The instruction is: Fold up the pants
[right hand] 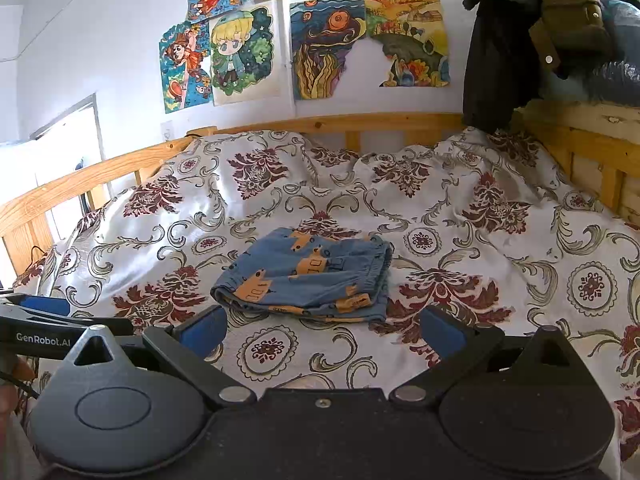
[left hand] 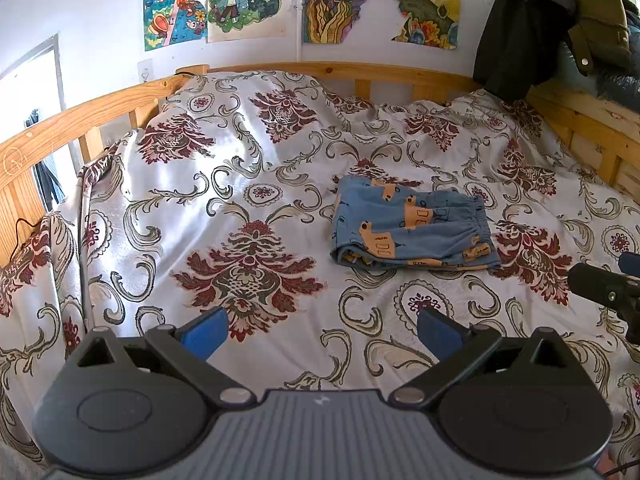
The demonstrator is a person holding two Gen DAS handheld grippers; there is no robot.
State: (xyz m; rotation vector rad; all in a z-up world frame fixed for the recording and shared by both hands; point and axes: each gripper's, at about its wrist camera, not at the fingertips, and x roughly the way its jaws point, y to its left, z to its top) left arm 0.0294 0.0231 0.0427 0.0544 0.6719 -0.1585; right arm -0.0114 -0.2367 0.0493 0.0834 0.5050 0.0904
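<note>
Right now I have both grippers held back above the near part of the bed, and neither is touching cloth. My left gripper [left hand: 322, 330] has its blue pads spread wide with nothing between them; my right gripper [right hand: 324, 330] is just as wide and equally empty. In the left view the tip of the right gripper shows at the right edge, apart from the garment.

The pants [left hand: 412, 228] lie on the patterned bedspread [left hand: 240, 200] around the middle of the bed, nearer its right side than its left, well short of the wooden headboard rail [left hand: 340, 70]. They already sit as a compact blue bundle, layers stacked, elastic waistband on the right, a folded edge facing me.

I judge the folding essentially finished, or at its last check. The near-left corner looks a little loose, with layers peeking out. If anything remains, I would bring one gripper down to that corner, pinch only the stray layer, and tuck or smooth it without dragging the stack.
</note>
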